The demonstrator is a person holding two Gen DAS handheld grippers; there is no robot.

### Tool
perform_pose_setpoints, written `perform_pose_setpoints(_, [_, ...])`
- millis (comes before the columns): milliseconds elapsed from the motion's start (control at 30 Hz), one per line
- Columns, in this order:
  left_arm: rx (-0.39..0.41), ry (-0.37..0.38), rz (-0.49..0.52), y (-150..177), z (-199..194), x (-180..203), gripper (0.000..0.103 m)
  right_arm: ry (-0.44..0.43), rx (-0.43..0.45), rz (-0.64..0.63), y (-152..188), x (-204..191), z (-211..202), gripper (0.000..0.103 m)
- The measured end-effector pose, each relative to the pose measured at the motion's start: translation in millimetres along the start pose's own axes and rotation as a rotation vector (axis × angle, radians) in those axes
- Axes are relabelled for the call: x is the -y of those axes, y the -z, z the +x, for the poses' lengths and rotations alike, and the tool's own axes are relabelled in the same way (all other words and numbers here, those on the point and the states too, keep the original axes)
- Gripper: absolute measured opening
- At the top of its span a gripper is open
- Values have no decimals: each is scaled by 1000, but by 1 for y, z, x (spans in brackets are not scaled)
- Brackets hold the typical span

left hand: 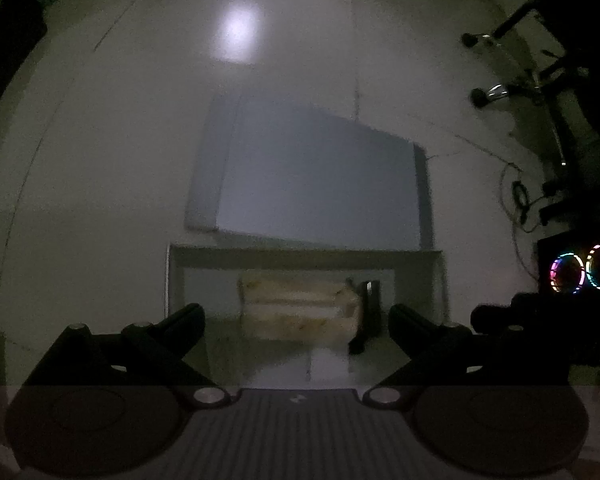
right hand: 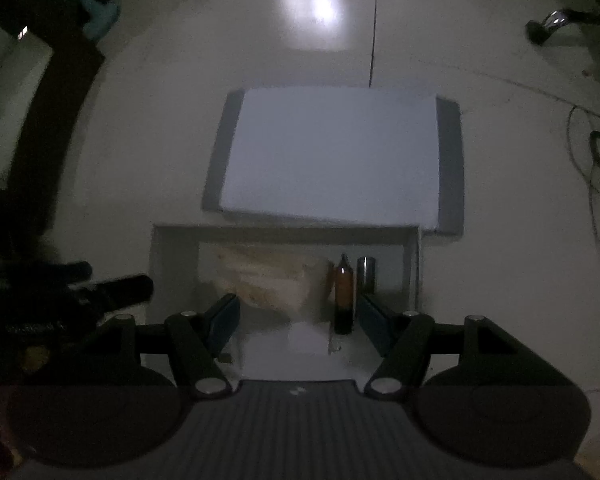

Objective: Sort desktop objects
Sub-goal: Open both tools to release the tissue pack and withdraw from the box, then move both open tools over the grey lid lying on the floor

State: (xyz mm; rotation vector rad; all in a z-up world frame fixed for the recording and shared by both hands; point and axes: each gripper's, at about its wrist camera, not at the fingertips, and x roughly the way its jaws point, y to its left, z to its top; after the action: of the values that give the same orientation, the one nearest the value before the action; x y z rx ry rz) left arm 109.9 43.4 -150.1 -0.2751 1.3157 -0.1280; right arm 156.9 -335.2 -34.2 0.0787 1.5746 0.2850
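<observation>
The scene is dim. An open white box point(right hand: 176, 256) lies on the floor below both grippers. Inside it are a pale wrapped bundle point(right hand: 268, 280), a brown pen-like object point(right hand: 343, 296) and a dark metal cylinder point(right hand: 366, 274). The box point(left hand: 176, 276) and bundle point(left hand: 296, 308) also show in the left wrist view, with a black object point(left hand: 366, 316) beside the bundle. My right gripper point(right hand: 298, 316) is open and empty above the box. My left gripper point(left hand: 296, 320) is open and empty above the box.
The box's white lid point(right hand: 332, 156) lies flat on the floor behind it. A chair base with casters point(left hand: 496, 92), cables point(left hand: 520, 200) and a computer with glowing fans point(left hand: 584, 268) stand at the right. Dark furniture point(right hand: 40, 120) is at the left.
</observation>
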Motion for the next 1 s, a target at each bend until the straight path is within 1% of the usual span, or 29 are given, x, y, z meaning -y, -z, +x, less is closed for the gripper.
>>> perform_pose_setpoints(67, [23, -9, 8, -9, -8, 6, 103, -6, 27, 8, -10, 1, -15, 71])
perform_pose_setpoints(133, [46, -22, 7, -18, -14, 10, 103, -6, 51, 25, -22, 6, -24, 77])
perform_pose_setpoints(167, [57, -20, 0, -23, -14, 10, 103, -11, 62, 34, -27, 9, -25, 87])
perform_pose_setpoints(200, [67, -16, -7, -29, -14, 9, 103, -22, 74, 41, -33, 13, -25, 94])
perform_pose_setpoints(267, [100, -14, -16, -37, -8, 7, 103, -45, 104, 44, -43, 22, -21, 96])
perform_pose_setpoints(333, [122, -25, -29, -43, 1, 2, 103, -56, 140, 12, -52, 32, -10, 98])
perform_pose_setpoints(433, [113, -55, -31, -58, 23, -5, 103, -13, 136, 14, -63, 48, 17, 98])
perform_pose_setpoints(533, [97, -64, 20, -77, 42, -11, 103, 2, 142, 47, -75, 67, 44, 100])
perform_pose_setpoints(567, [94, -69, 35, -83, 48, -14, 103, -1, 147, 61, -80, 74, 53, 103])
perform_pose_setpoints(633, [103, -78, 59, -94, 60, -19, 103, -15, 136, 78, -91, 86, 68, 103])
perform_pose_setpoints(700, [96, -73, 80, -102, 74, -25, 103, -31, 117, 92, -103, 96, 82, 103])
perform_pose_setpoints(767, [88, -73, 97, -107, 84, -30, 103, -25, 123, 98, -113, 105, 91, 103])
perform_pose_setpoints(867, [80, -82, 122, -119, 100, -35, 103, -16, 130, 74, -122, 113, 104, 103])
perform_pose_setpoints(967, [44, -58, 180, -131, 120, -39, 103, -20, 130, 28, -127, 119, 123, 103])
perform_pose_setpoints(1000, [38, -63, 195, -135, 126, -40, 103, -21, 130, 13, -129, 121, 130, 103])
